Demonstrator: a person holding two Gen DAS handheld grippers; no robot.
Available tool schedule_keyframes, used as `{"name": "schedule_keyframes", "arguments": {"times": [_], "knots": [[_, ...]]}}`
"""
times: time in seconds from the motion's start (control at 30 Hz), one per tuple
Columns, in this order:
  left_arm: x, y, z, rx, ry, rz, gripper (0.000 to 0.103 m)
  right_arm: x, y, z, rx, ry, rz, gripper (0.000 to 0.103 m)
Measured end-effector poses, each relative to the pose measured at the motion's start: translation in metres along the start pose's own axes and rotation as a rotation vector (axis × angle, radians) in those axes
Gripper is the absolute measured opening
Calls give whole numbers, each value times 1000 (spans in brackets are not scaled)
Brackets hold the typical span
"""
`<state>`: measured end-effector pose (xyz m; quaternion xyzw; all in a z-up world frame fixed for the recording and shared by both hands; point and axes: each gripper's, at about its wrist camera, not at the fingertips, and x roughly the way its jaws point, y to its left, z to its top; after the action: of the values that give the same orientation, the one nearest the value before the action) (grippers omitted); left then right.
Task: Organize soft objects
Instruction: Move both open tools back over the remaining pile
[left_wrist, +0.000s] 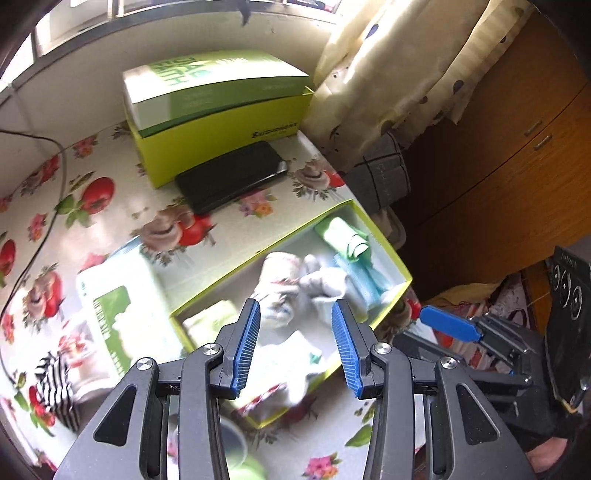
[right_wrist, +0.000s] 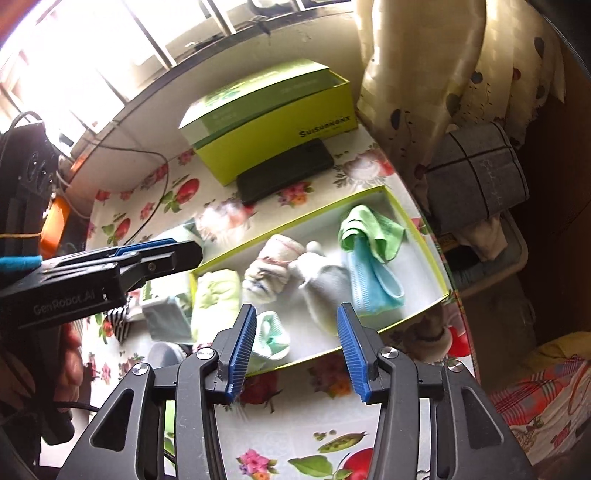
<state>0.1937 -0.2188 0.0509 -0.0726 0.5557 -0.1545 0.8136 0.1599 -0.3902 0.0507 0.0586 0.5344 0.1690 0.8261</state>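
Observation:
An open yellow-green tray box (right_wrist: 421, 236) (left_wrist: 373, 225) lies on the flowered tablecloth and holds several soft items: a green cloth (right_wrist: 369, 230) (left_wrist: 341, 236), a light blue cloth (right_wrist: 373, 284) (left_wrist: 364, 280), a white sock (right_wrist: 325, 284) (left_wrist: 321, 284), a white striped bundle (right_wrist: 269, 269) (left_wrist: 280, 273), a pale green roll (right_wrist: 216, 295) and a white-mint sock (right_wrist: 271, 339). My left gripper (left_wrist: 295, 343) is open and empty above the box. My right gripper (right_wrist: 295, 343) is open and empty just in front of the box. A black-and-white striped item (left_wrist: 59, 387) lies left of the box.
A closed green box (left_wrist: 218, 110) with a black phone (left_wrist: 232, 177) before it stands at the back. A wipes pack (left_wrist: 118, 310) lies left of the tray box. A grey felt bag (right_wrist: 476, 173) and a curtain (right_wrist: 443, 74) are off the table's right edge.

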Motion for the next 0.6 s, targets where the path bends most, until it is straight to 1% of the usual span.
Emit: {"name": "schedule_keyframes", "arguments": {"times": [0.13,0.3,0.6], "knots": [[-23,16,-25,-19,-34,27,42,-2,28,-8,-58,21,15,48],[-49,42,-54,-61,-79,49,42,1,63,-19,-122,69,48,49],[-68,93,-102,-174,-84,96,42,9,116,-37,-216,120,88,49]]}}
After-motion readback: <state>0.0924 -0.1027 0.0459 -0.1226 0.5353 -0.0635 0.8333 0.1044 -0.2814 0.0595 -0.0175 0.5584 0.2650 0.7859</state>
